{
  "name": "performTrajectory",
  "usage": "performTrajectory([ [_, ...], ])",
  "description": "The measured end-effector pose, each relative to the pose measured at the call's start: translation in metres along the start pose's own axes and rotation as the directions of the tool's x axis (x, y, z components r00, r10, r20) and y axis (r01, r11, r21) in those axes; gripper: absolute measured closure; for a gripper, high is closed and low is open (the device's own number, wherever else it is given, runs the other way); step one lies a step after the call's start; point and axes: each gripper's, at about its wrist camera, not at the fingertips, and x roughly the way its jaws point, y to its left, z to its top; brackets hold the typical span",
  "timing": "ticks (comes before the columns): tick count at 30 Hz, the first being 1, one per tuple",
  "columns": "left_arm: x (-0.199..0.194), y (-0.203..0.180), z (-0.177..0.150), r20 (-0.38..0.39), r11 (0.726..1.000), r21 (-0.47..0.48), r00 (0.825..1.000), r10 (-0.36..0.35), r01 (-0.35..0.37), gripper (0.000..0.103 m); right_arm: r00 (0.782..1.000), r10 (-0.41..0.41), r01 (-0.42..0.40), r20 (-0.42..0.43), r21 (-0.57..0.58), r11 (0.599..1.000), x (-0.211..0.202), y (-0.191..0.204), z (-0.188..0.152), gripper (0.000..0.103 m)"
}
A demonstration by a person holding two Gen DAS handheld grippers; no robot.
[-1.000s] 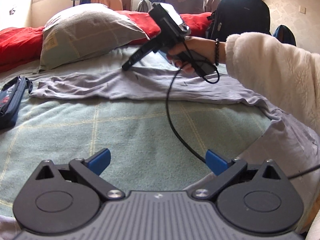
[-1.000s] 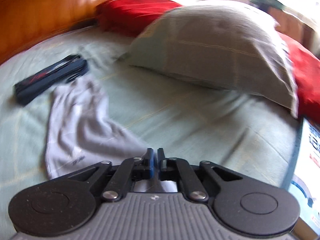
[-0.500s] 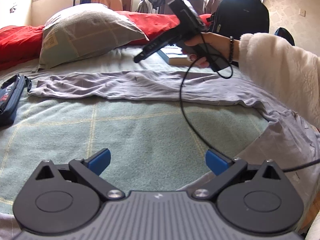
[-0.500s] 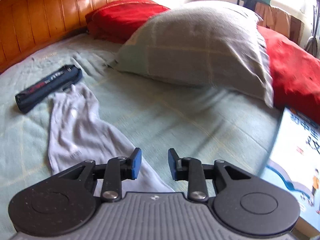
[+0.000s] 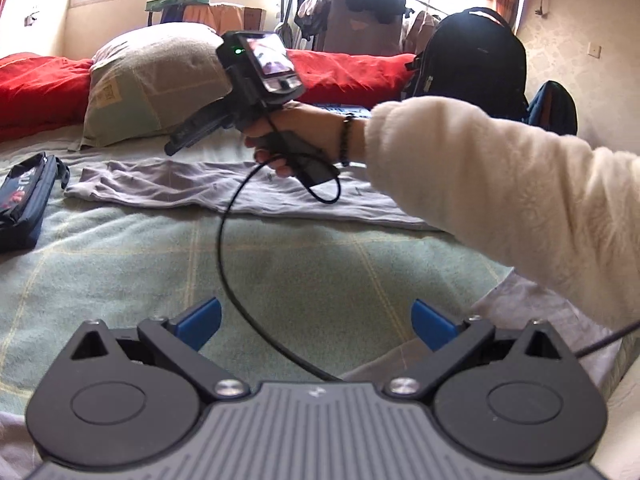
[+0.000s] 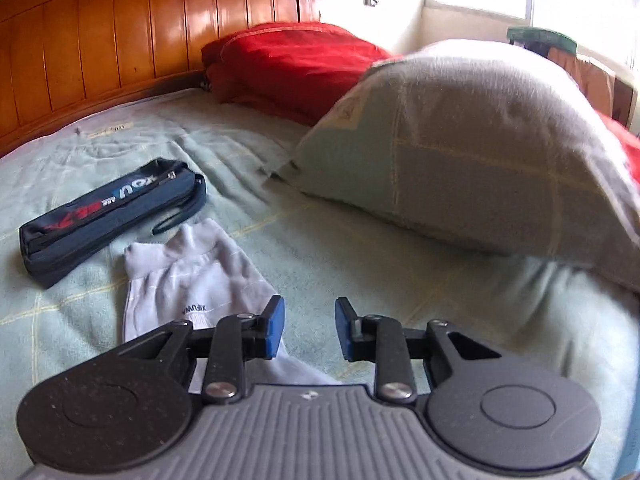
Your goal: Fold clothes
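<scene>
On the pale green checked bedspread point(image 5: 120, 280), toward its left edge, lies a dark blue zipped fabric pouch with red and white lettering point(image 6: 108, 216). Just beside it starts a long pale grey garment point(image 5: 224, 188), stretched flat across the bed from left to right, its cuffed end point(image 6: 188, 264) close to the pouch strap. Behind it, near the wooden headboard point(image 6: 100, 48), rest a grey-green checked pillow point(image 5: 152, 84) and a red blanket point(image 5: 40, 88). Above the garment's middle hovers the right gripper point(image 6: 310, 328), jaws released and empty, held by a hand point(image 5: 296, 136) in a fluffy cream sleeve point(image 5: 500, 196). Nearest the foot of the bed, the left gripper point(image 5: 316, 320) has its jaws spread wide, empty, above bare bedspread, with grey fabric bunched at lower right.
</scene>
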Motion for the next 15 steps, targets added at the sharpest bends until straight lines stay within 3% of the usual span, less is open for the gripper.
performTrajectory([
  [10,0.004,0.006,-0.008,-0.004,1.0,-0.019,1.0,-0.001,0.001,0.002,1.0,0.012,-0.016,-0.027,-0.133,0.991,0.009,0.022,-0.025,0.071],
  [12,0.005,0.007,-0.008,-0.006,1.0,-0.023,1.0,-0.001,0.0,0.002,0.999,0.013,-0.018,-0.039,-0.128,0.992,0.007,0.021,-0.025,0.081],
  [13,0.006,0.007,-0.008,-0.008,1.0,-0.025,1.0,0.0,0.0,0.002,0.999,0.006,-0.011,-0.041,-0.119,0.993,0.004,0.019,-0.023,0.096],
  [15,0.007,0.008,-0.008,-0.01,1.0,-0.029,1.0,0.0,0.0,0.002,0.999,-0.008,0.003,-0.046,-0.1,0.995,0.0,0.016,-0.02,0.099],
])
